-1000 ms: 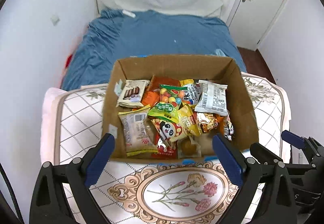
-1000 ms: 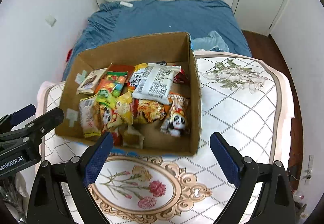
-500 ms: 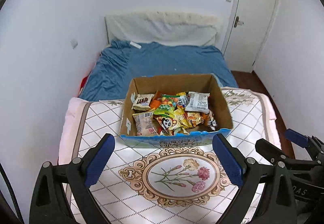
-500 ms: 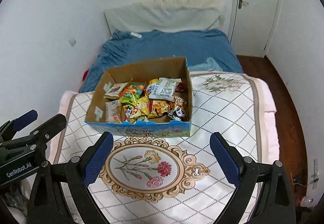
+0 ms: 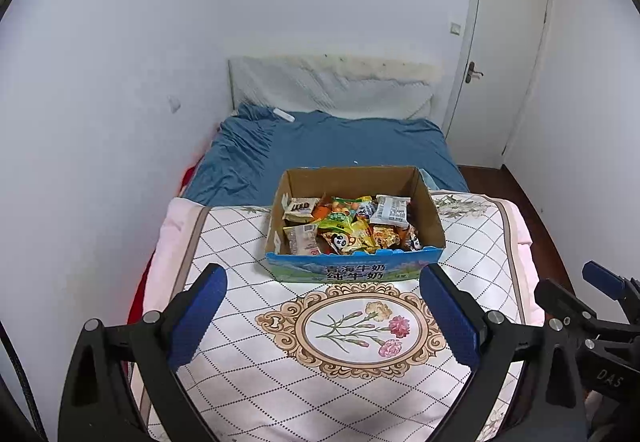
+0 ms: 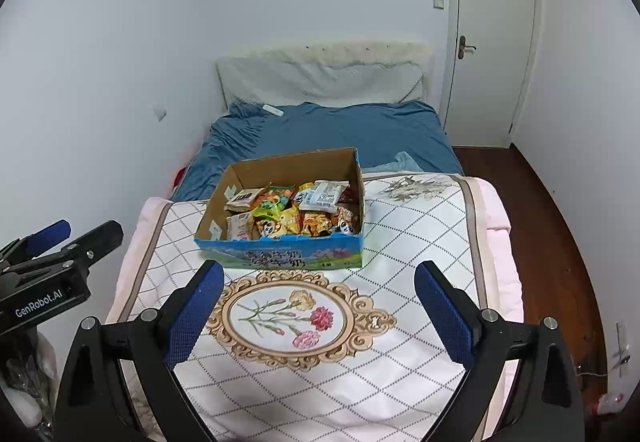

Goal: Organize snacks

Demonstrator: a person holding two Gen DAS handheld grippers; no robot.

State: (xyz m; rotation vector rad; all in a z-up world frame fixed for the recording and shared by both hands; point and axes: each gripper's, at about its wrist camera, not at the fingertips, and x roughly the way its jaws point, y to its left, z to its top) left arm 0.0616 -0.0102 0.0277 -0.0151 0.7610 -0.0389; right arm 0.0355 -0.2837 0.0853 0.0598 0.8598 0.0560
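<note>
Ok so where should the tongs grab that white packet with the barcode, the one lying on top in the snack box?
Take the white packet by its near short edge, coming from above. It lies flat on top of the other snacks in the cardboard box, so an edge pinch likely works best.

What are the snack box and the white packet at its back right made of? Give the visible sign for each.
Box: looks like corrugated cardboard, with matte brown inner walls, raw cut edges and a glossy blue printed front.
White packet: probably thin plastic film, since it is smooth, slightly shiny and crinkled, with black print; coated paper cannot be ruled out.
</note>
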